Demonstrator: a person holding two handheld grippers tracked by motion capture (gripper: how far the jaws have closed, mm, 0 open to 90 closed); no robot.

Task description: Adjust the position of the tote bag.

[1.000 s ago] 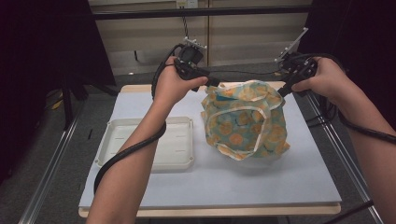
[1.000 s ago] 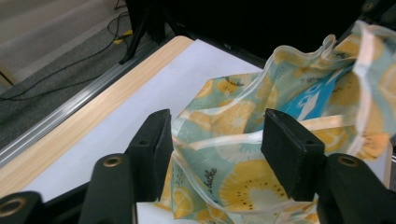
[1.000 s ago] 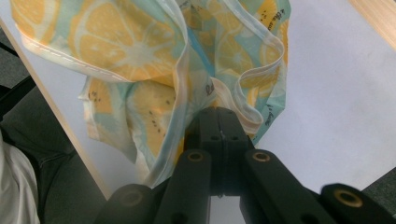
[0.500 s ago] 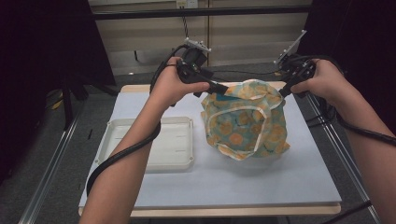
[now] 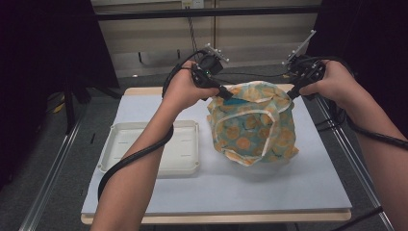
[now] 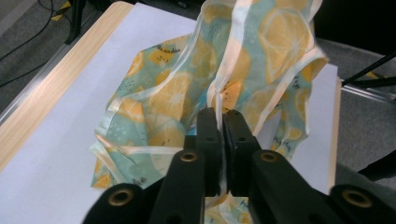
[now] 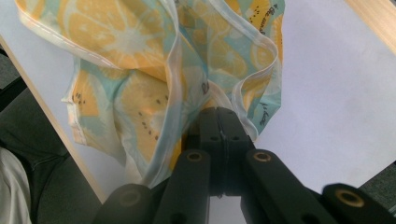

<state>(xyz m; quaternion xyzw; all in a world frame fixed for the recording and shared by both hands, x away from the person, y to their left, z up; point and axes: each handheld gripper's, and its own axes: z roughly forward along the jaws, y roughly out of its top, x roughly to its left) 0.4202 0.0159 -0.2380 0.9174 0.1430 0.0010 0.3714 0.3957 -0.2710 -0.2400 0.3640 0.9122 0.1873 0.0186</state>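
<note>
The lemon-print cloth (image 5: 252, 125) hangs between the two tools, its upper edge lifted and its lower folds resting on the white sheet that covers the desk (image 5: 308, 187). It is teal with orange and yellow citrus slices and a pale cream hem, and it sags into a loose, bag-like bundle below the tools. To the outer side of the left tool, well apart from the cloth, a shallow white tray (image 5: 115, 144) lies flat on the desk. The left tool (image 5: 225, 94) grips the cloth at its top left corner; in the left gripper view its black jaws stand pressed almost together with a strip of the cream hem (image 6: 223, 100) pinched between them, and the fabric rises just ahead of the tips. The right tool (image 5: 291, 92) holds the opposite top corner; in the right gripper view its jaws are closed tight, with a gathered fold of the cloth (image 7: 140, 70) coming out from between them and spreading away ahead and to one side. A black cable trails from each tool along the person's forearm.
</note>
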